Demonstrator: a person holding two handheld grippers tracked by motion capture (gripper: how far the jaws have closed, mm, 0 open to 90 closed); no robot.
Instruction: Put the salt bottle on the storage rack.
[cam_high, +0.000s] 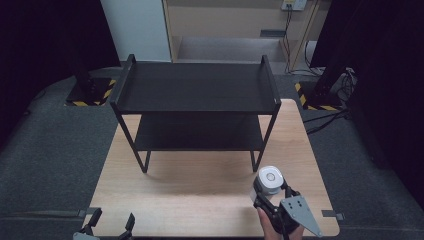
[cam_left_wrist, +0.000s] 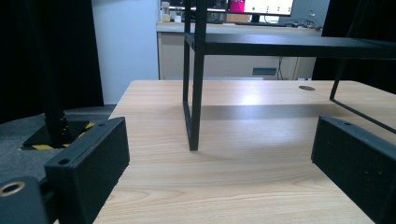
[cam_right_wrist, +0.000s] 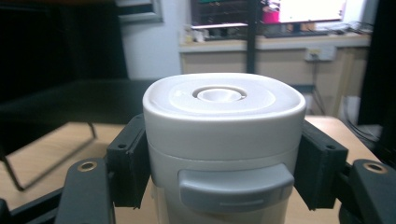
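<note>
- Left gripper (cam_high: 110, 224): at the near left edge of the wooden table (cam_high: 200, 200) in the high view, only its jaw tips in frame. In the left gripper view its two black jaws stand wide apart over bare tabletop, nothing between them.
- Black two-tier shelf rack (cam_high: 195, 87): stands on the far half of the table, its top deck and lower deck both bare. In the left gripper view one front leg (cam_left_wrist: 195, 93) meets the tabletop ahead of the jaws, well apart from them.
- White container (cam_high: 270, 180): near the front right of the table, forward of the rack's right front leg and apart from it. Upright, rounded-square lid with a round recess at its centre, grey tab (cam_right_wrist: 236, 186) on the side facing the right gripper's camera.
- Right gripper (cam_high: 272, 192): held by a hand (cam_high: 272, 227) entering from the bottom edge. In the right gripper view its jaws press against both sides of the container below the lid. Whether the container rests on the table or is lifted cannot be told.
</note>
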